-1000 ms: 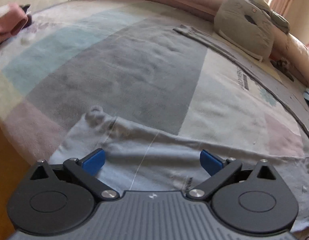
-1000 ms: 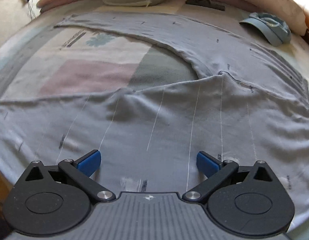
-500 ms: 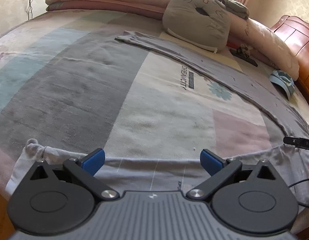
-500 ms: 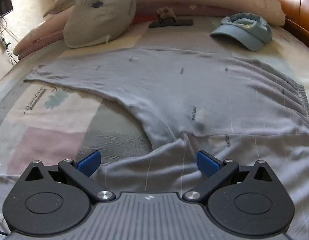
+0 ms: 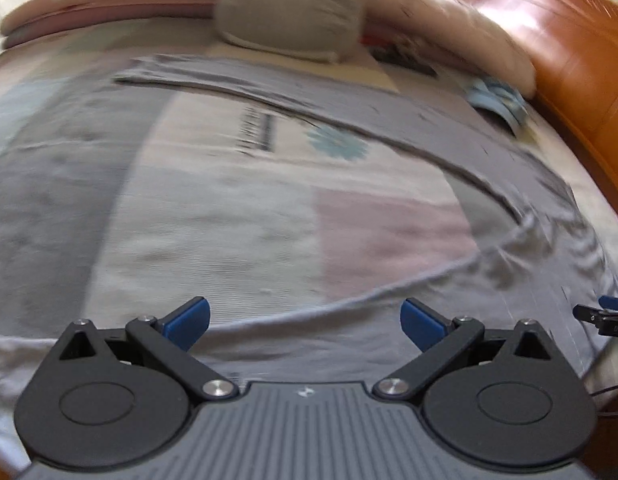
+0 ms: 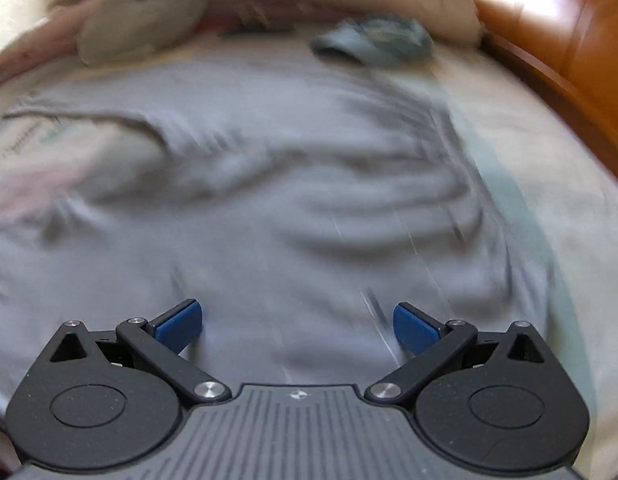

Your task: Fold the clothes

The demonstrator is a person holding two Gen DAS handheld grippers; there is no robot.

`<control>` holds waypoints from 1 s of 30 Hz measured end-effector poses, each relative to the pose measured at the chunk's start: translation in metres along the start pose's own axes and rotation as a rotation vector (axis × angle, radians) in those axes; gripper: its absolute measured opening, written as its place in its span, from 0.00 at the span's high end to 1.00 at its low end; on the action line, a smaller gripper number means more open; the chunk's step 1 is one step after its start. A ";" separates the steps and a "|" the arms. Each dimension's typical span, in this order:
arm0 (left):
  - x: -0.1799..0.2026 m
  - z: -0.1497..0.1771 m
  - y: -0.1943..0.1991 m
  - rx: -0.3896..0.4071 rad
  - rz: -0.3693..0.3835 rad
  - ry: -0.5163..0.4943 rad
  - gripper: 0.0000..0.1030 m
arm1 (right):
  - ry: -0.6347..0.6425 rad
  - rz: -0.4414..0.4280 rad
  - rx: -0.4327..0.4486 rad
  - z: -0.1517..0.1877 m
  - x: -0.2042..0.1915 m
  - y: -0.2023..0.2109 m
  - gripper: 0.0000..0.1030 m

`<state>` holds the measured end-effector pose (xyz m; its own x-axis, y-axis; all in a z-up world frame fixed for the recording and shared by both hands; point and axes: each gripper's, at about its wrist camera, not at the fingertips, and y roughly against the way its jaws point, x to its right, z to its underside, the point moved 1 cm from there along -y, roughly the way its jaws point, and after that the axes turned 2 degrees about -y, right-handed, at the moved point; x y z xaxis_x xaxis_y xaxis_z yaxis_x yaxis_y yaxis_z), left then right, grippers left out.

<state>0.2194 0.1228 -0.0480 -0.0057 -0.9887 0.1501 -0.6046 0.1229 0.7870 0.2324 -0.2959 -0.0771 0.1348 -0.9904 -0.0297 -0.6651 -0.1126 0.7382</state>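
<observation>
On the bed, a grey pair of trousers (image 5: 389,120) is lying spread in a wide V, one leg running along the far side below the pillows and the other along the near edge, with the waist end bunching in soft wrinkles at the right. Between the two legs a broad stretch of the patchwork bedsheet (image 5: 229,208) is lying bare, its pale, grey and pink panels flat and smooth, giving open room at the left and centre. At the far left a long pink bolster (image 5: 109,0) is lining the head of the bed, and a rounded grey plush cushion (image 5: 293,12) is leaning against it, just beyond the far leg. To the right a light blue cap (image 6: 373,42) is resting beside the fabric near the glossy wooden bed frame (image 5: 581,52), which is closing off the right side.

The left gripper (image 5: 305,320) is hovering over the near leg's upper edge, its blue pads spread wide with nothing between them. The right gripper (image 6: 297,322) is hovering over the seat of the garment (image 6: 289,200), jaws likewise wide apart and gripping nothing; in its view the thin, faintly pinstriped cloth is rippling in blurred folds, and a strip of cream sheet is showing between it and the frame at the right.
</observation>
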 end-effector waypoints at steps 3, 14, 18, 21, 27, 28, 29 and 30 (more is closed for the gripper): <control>0.018 -0.001 -0.003 -0.015 0.016 -0.040 0.02 | 0.006 0.008 -0.005 0.020 0.015 0.009 0.00; 0.072 -0.008 -0.011 -0.031 0.054 -0.123 0.02 | 0.069 -0.042 0.023 0.009 0.032 0.011 0.00; 0.082 -0.001 -0.014 -0.081 0.041 -0.161 0.02 | 0.140 -0.052 0.053 0.034 0.037 0.014 0.00; 0.093 0.001 -0.016 -0.101 0.034 -0.207 0.02 | 0.144 -0.036 0.009 0.024 0.034 0.022 0.00; 0.124 0.016 -0.022 -0.161 0.119 -0.315 0.02 | 0.264 -0.118 0.076 0.007 0.003 0.017 0.00; 0.126 0.022 -0.022 -0.170 0.120 -0.315 0.02 | 0.291 -0.114 0.060 0.010 -0.001 0.011 0.00; 0.126 0.028 -0.022 -0.181 0.124 -0.304 0.02 | 0.313 -0.111 0.051 0.014 -0.005 0.006 0.00; 0.126 0.035 -0.022 -0.191 0.122 -0.292 0.02 | 0.311 -0.116 0.060 0.018 -0.006 0.004 0.00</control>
<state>0.2046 -0.0071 -0.0672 -0.3129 -0.9451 0.0944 -0.4256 0.2284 0.8756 0.2159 -0.2922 -0.0865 0.4240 -0.8999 0.1025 -0.6729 -0.2373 0.7007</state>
